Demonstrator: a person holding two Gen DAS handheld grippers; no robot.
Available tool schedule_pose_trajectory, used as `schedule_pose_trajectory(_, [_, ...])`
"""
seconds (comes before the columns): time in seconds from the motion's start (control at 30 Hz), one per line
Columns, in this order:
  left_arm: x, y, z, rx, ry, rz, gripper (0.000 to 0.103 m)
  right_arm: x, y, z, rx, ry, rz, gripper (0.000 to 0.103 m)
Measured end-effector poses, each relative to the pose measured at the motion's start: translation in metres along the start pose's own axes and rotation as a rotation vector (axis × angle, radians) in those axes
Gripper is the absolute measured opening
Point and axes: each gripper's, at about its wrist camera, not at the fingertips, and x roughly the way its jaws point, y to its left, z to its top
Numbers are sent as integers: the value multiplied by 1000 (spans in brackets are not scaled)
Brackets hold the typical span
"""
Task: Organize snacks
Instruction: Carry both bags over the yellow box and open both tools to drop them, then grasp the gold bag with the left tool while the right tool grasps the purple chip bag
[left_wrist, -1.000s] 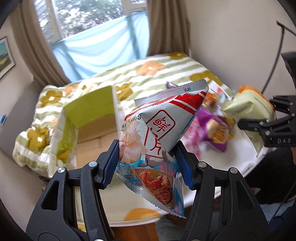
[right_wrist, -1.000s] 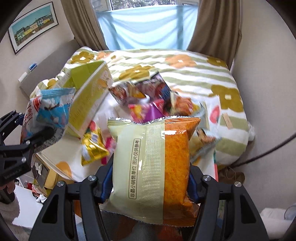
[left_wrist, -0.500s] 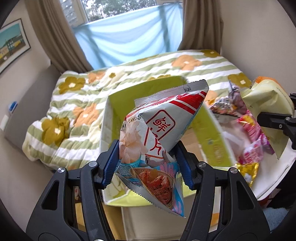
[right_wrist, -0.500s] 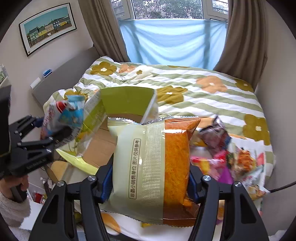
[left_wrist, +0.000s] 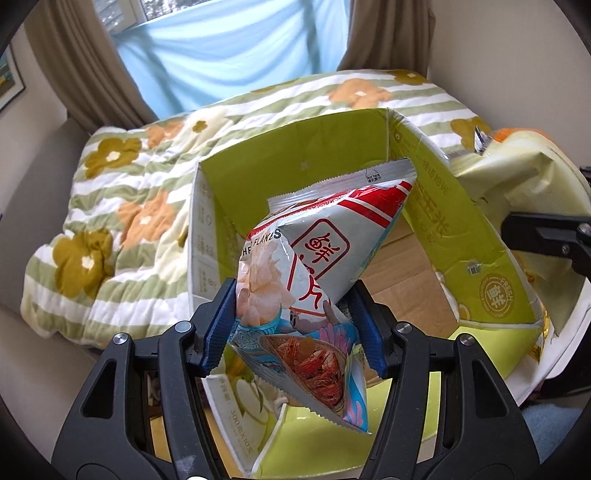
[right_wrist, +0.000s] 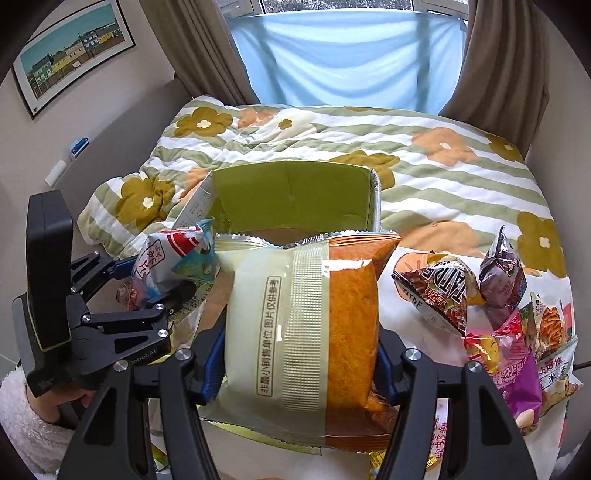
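Two snack bags over the green box

The left gripper (left_wrist: 293, 328) holds the shrimp chip bag (left_wrist: 325, 266) above the open green box (left_wrist: 295, 170), and its jaws are opening. The right gripper (right_wrist: 299, 363) squeezes the orange snack bag (right_wrist: 306, 317) mid-frame. More snacks (right_wrist: 509, 317) lie at right.

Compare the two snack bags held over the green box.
The shrimp flakes bag is white, red and blue, puffed into a pyramid; the orange bag is pale green and orange, a flat pillow. The shrimp flakes bag sits between the left gripper's opening fingers; the right gripper clamps the larger orange bag. Both are sealed.
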Motion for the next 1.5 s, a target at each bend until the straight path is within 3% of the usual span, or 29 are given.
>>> schedule_pose_trajectory(0.07, [1, 0, -2, 3, 13, 9, 65, 4, -2, 2, -4, 6, 2, 60])
schedule_pose_trajectory(0.13, [1, 3, -5, -11, 23, 29, 97, 8, -2, 4, -7, 12, 11, 60])
schedule_pose_trajectory(0.17, [-2, 6, -7, -24, 20, 30, 101, 10, -3, 5, -9, 14, 17, 60])
schedule_pose_trajectory(0.5, [-31, 30, -40, -213, -1, 46, 102, 25, 17, -1, -82, 37, 60, 60])
schedule_pose_trajectory(0.63, [-35, 33, -53, -234, 0, 70, 102, 44, 22, -10, -59, 69, 65, 60])
schedule_pose_trajectory(0.77, [-41, 39, -61, -259, -8, 67, 101, 44, 24, -13, -25, 38, 75, 62])
schedule_pose_trajectory(0.8, [-41, 40, -63, -264, -3, 68, 101, 43, 25, -12, -24, 19, 60, 70])
schedule_pose_trajectory(0.83, [-43, 40, -64, -269, -3, 68, 101, 40, 26, -11, -24, -1, 53, 91])
schedule_pose_trajectory(0.87, [-45, 41, -67, -276, -8, 64, 101, 36, 27, -11, -27, -25, 52, 101])
schedule_pose_trajectory(0.9, [-47, 42, -69, -283, -14, 59, 101, 31, 29, -11, -31, -54, 51, 103])
schedule_pose_trajectory(1.0, [-49, 43, -76, -299, -20, 47, 101, 18, 32, -18, -44, -118, 23, 103])
schedule_pose_trajectory(1.2, [-46, 40, -84, -279, -16, 14, 101, 17, 34, -37, -46, -95, -20, 103])
schedule_pose_trajectory(1.5, [-65, 19, -77, -246, -44, 25, 101, -6, 30, -44, -38, -127, 5, 103])
